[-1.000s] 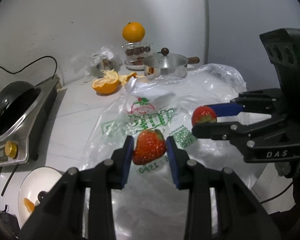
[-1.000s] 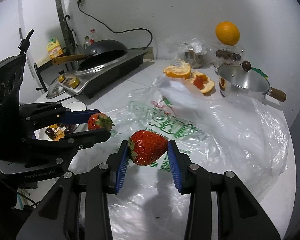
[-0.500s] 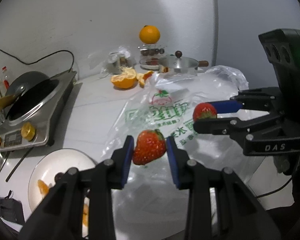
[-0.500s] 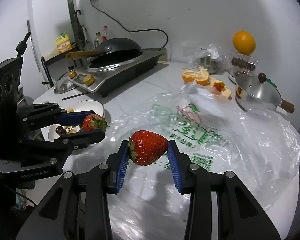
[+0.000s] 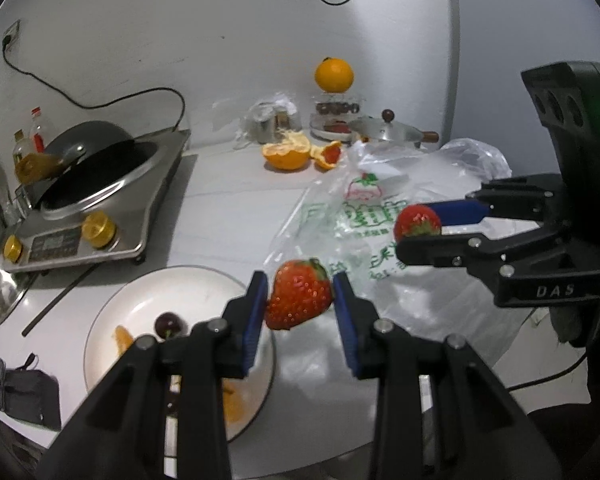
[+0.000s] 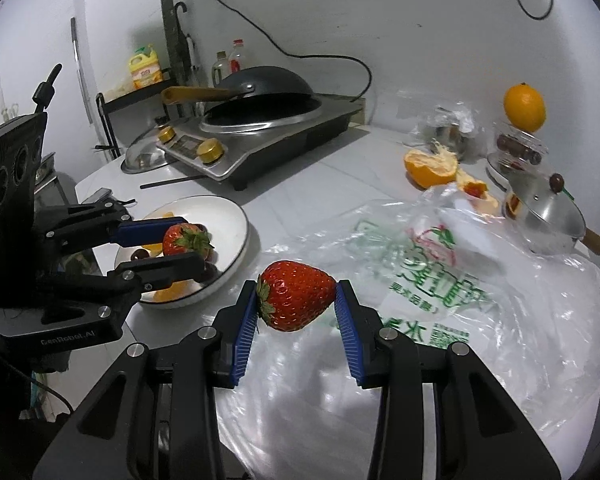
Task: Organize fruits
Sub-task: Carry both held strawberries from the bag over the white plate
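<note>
White countertop (image 6: 308,184) stretches ahead of us, carrying a cooker (image 6: 260,136) with a dark wok (image 6: 260,84) at the back and a crumpled plastic bag (image 6: 480,280) spread across its near right. Beside the bag sits our white plate (image 5: 180,288) holding a cherry (image 5: 170,323) and orange pieces, with a peeled orange (image 5: 286,154) farther back. Our left gripper (image 5: 300,300) pinches one strawberry (image 5: 298,300) just over the plate's right rim, while our right gripper (image 6: 296,298) pinches a second strawberry (image 6: 294,296) above the edge of the bag.
</note>
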A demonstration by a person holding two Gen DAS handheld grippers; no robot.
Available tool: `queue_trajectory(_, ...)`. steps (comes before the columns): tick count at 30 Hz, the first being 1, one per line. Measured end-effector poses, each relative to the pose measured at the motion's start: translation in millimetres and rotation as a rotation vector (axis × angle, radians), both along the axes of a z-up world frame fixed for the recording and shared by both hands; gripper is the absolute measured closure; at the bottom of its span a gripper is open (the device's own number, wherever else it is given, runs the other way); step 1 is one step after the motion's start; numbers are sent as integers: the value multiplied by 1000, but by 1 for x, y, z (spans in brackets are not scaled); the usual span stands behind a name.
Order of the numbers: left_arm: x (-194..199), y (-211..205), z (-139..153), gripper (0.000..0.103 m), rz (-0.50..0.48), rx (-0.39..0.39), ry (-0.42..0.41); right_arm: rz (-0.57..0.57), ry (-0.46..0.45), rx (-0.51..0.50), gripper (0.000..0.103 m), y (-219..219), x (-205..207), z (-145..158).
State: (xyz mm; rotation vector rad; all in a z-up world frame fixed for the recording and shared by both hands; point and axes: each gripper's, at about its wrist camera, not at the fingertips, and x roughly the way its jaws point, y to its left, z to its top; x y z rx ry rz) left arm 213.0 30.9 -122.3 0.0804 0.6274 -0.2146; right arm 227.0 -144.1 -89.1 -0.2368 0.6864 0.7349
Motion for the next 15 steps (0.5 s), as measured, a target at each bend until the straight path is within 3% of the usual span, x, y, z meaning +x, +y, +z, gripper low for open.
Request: queue_trajectory(15,-29,63,-14,69,83,-39,7,99,3,-57,62,70,-16,-5)
